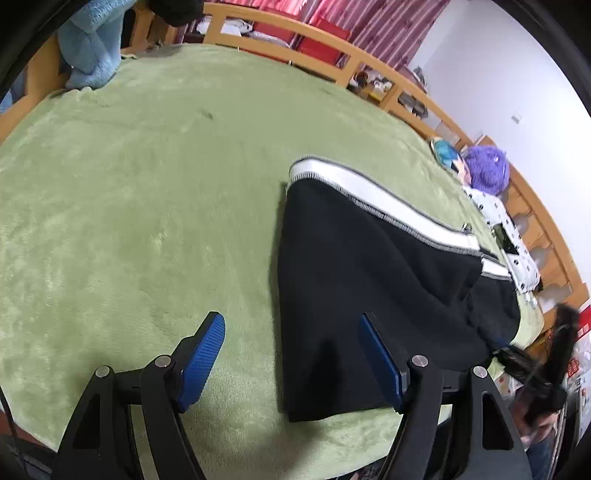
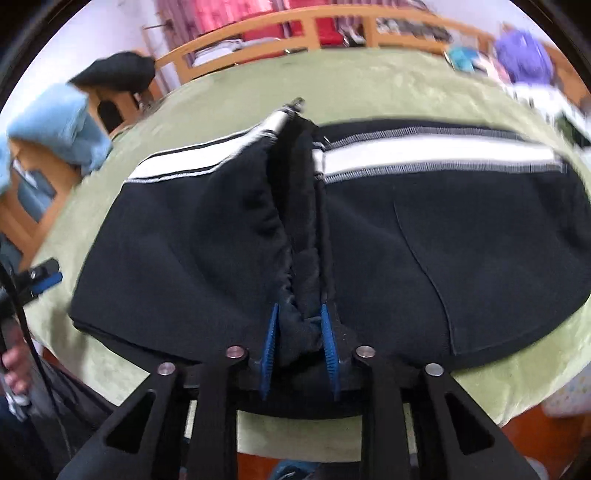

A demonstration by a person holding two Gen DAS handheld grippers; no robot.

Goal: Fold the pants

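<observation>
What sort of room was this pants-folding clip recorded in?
Most likely a bedroom. The black pants lie on a green plush blanket spread over what looks like a bed, ringed by a wooden rail. A purple-haired doll rests near the edge, and striped curtains hang behind.

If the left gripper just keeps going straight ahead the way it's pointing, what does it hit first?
Probably the green blanket. The left gripper is open and angled down at it, with the left edge of the black pants lying between its jaws, so the right one could catch that fabric first. Depth is unclear.
</observation>
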